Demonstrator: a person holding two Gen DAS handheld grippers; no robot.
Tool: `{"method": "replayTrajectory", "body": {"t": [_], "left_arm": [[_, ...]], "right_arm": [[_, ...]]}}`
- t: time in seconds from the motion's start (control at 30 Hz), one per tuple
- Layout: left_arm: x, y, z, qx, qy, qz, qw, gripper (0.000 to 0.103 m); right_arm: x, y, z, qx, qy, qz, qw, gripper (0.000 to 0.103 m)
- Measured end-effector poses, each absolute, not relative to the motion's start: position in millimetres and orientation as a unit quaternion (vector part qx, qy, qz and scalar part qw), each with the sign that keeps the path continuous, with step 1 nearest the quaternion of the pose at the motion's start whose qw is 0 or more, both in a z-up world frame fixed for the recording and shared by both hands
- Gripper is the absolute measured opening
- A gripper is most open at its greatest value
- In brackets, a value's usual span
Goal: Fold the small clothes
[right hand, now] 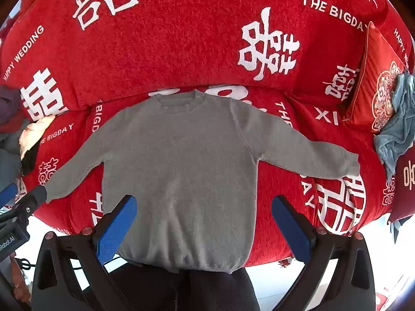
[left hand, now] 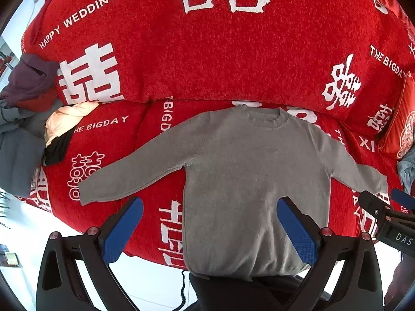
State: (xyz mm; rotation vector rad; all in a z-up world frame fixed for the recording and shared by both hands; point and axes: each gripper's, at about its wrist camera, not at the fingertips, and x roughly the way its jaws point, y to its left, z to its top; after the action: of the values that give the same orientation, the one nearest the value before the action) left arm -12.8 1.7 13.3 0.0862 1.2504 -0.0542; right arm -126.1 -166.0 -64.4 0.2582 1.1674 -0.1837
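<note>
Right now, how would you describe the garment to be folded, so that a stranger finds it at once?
Find the red sofa cover with white wedding lettering. On its seat, in the middle, lies a grey sweater, flat, with both sleeves spread out. The other clothes are crumpled at the sofa's ends; only this one is laid out smooth.

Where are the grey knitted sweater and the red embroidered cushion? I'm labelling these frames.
grey knitted sweater [right hand: 181, 160]: right wrist view, chest.
red embroidered cushion [right hand: 373, 83]: right wrist view, front face.
</note>
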Motion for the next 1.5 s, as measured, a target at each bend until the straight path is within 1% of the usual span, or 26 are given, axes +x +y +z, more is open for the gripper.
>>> {"method": "replayTrajectory", "body": {"t": [0.27,0.57,1.5], "left_arm": [[-10,0,13,0.039,0.585,-0.026,0.81,0.103],[-6,2,12,0.036,0.586,-0.025,0.809,0.103],[9,2,0,0.032,0.596,-0.028,0.802,0.103]], "right_arm": [[-125,-165,-62,0.128,0.538,-0.075,0.83,0.103],[-118,-162,-62,0.108,0.545,-0.09,0.827,0.103],[-102,-166,-67,0.111,0.553,-0.09,0.821,0.103]]}}
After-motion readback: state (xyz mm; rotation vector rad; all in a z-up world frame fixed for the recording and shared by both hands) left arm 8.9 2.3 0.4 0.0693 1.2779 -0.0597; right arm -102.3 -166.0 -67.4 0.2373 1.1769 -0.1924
